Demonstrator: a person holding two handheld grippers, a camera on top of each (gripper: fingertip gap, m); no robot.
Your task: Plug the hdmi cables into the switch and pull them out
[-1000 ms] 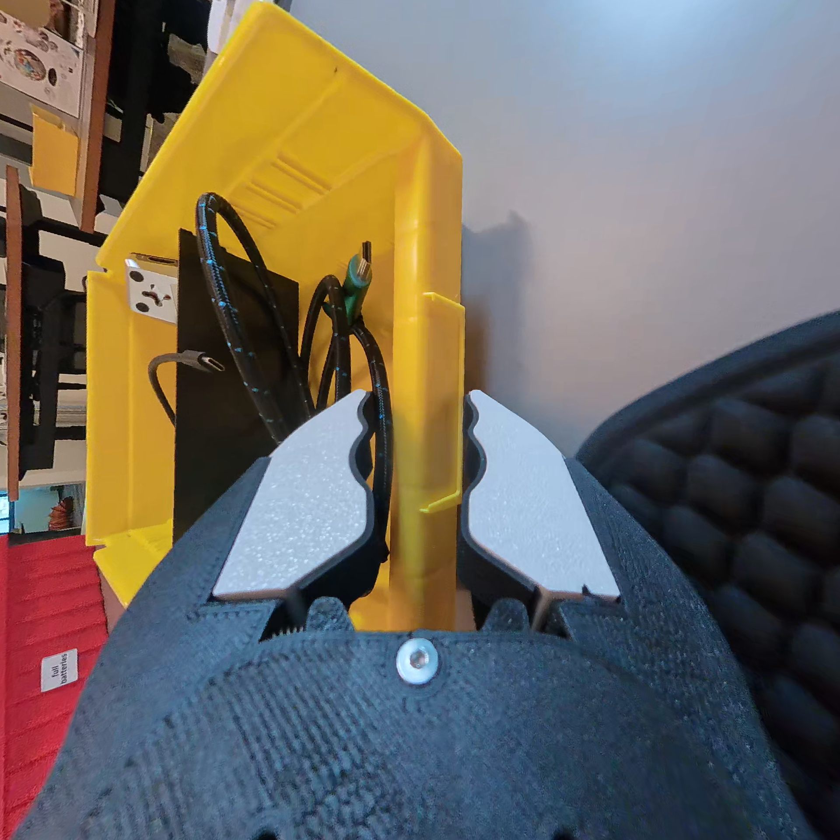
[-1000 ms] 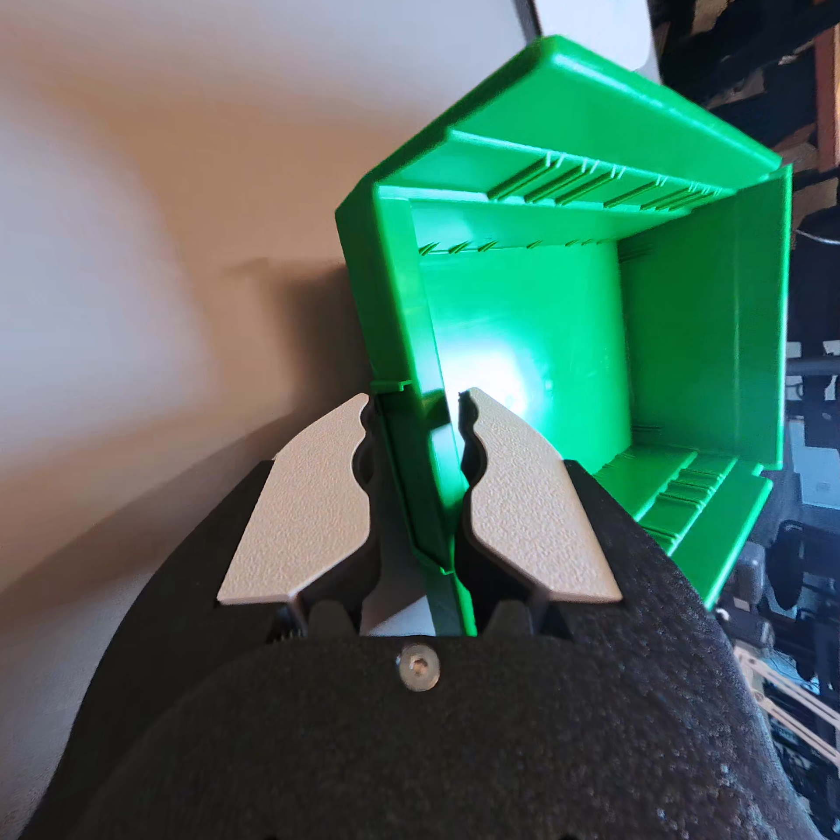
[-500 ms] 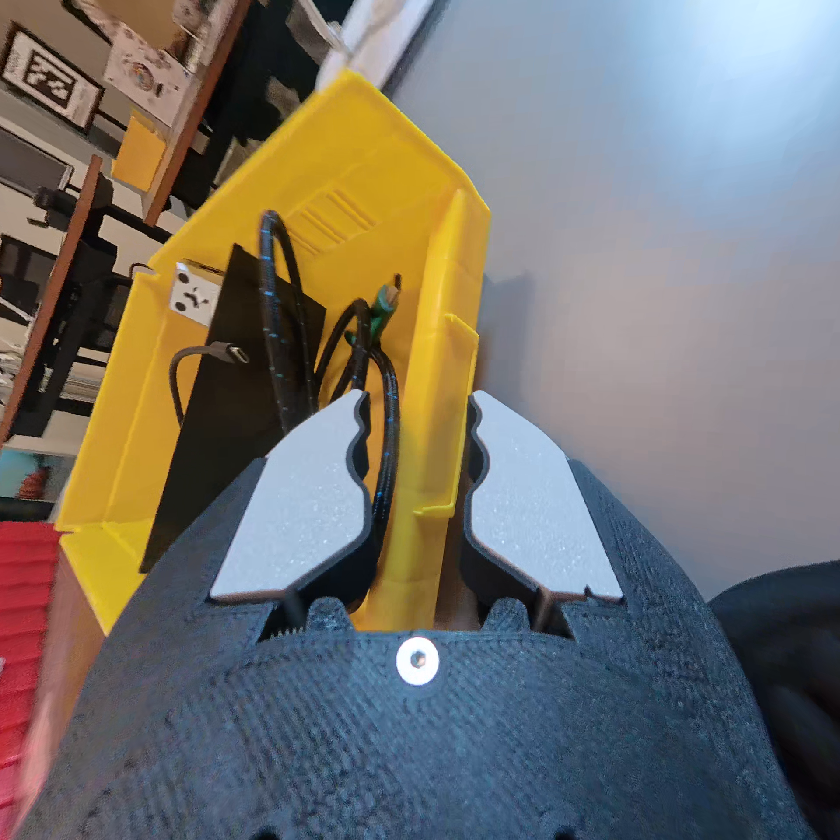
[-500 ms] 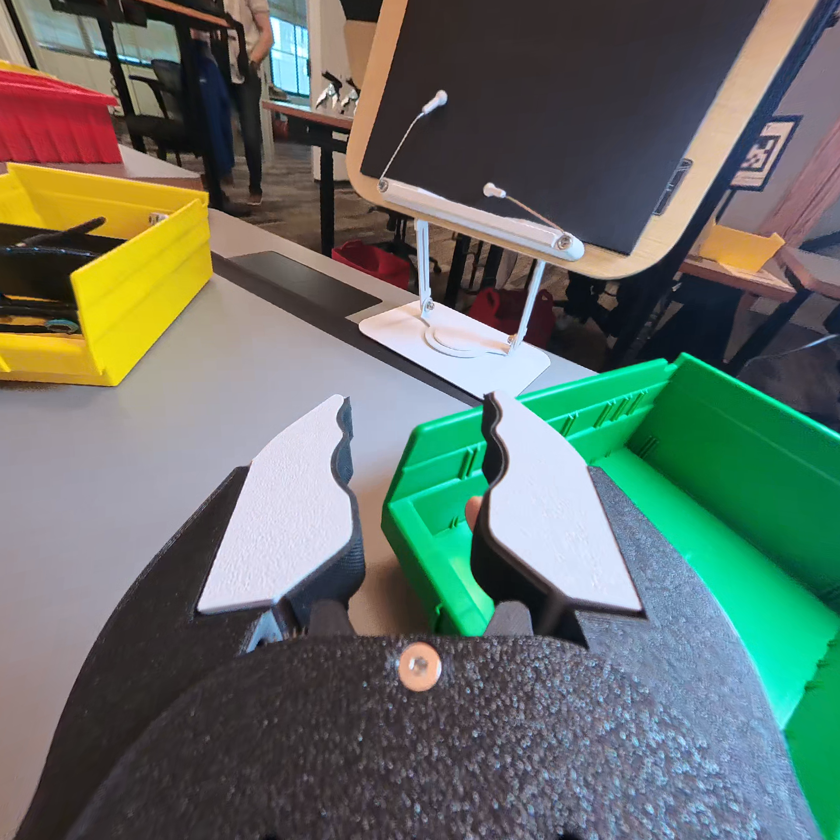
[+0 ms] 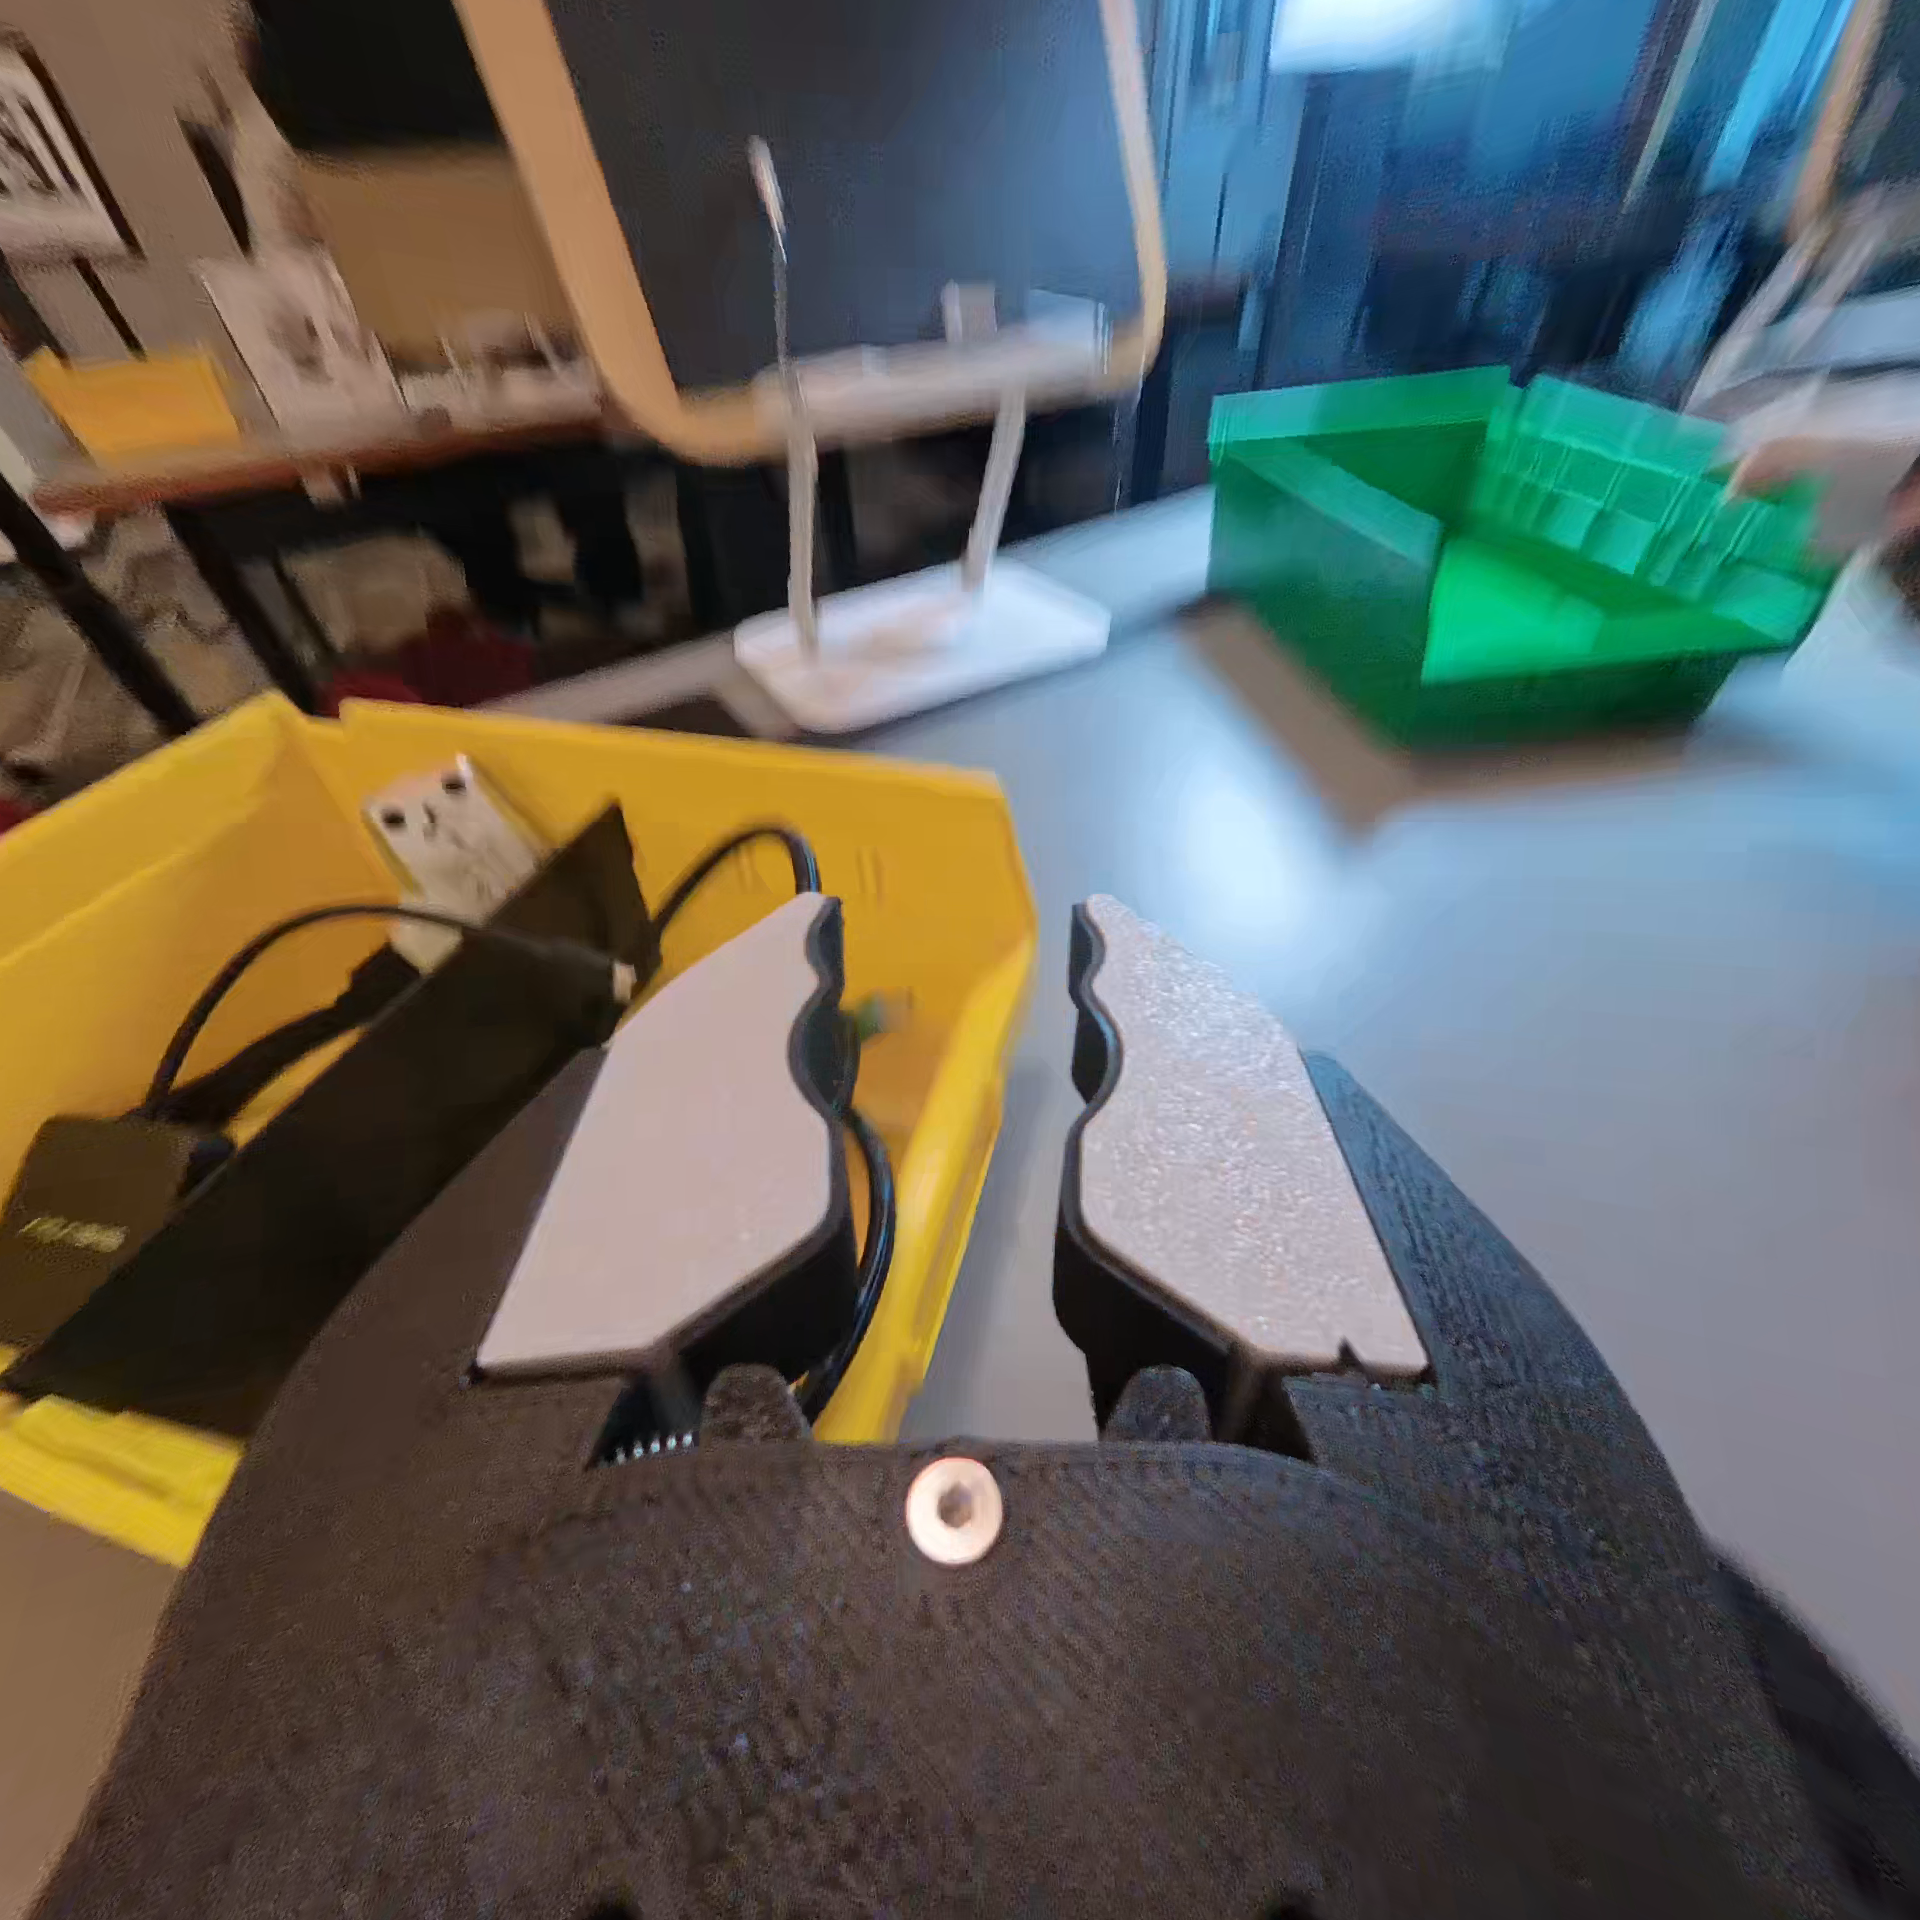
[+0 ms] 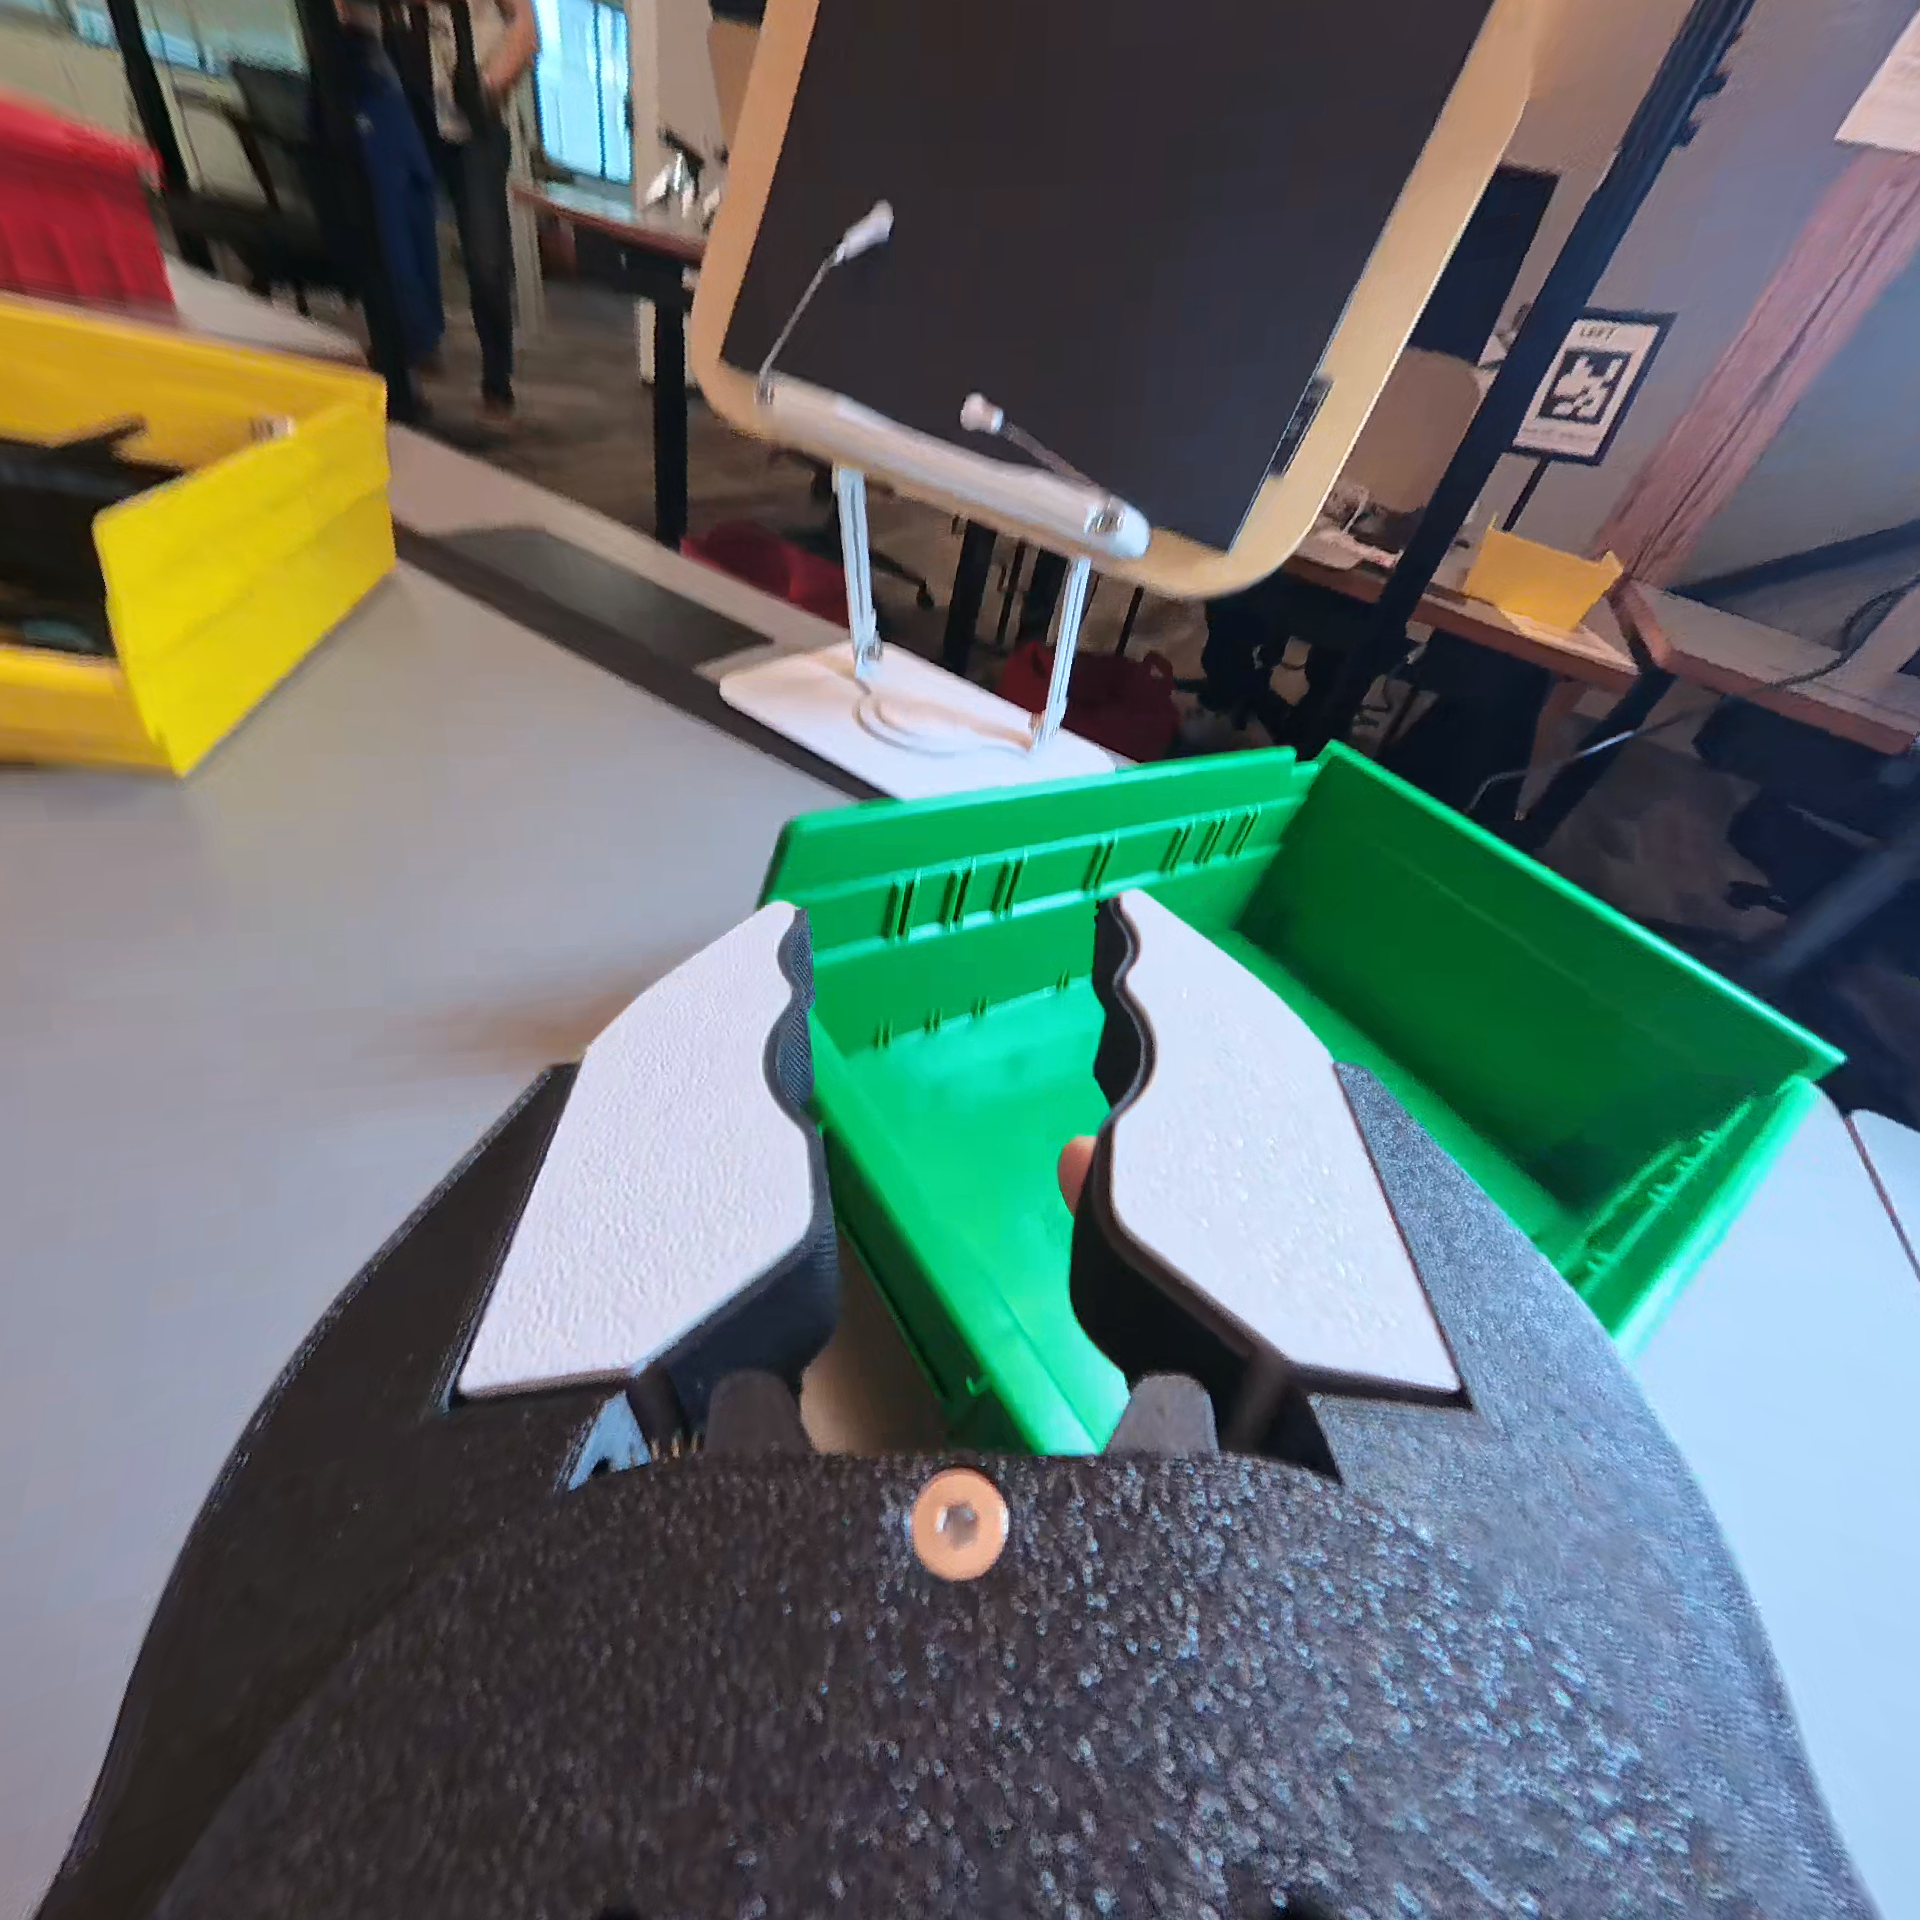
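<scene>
left gripper (image 5: 951, 966) agape astride yellow bin (image 5: 940, 1164) right wall | cables (image 5: 312, 1023), switch (image 5: 78, 1216) inside bin, left of it, nearer this hand | right gripper (image 6: 951, 966) agape over green bin (image 6: 1507, 997) wall, empty

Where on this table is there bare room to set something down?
The grey table lies bare between the yellow bin and the green bin, in front of the white stand. The green bin is empty too. The yellow bin is crowded with cables.
</scene>
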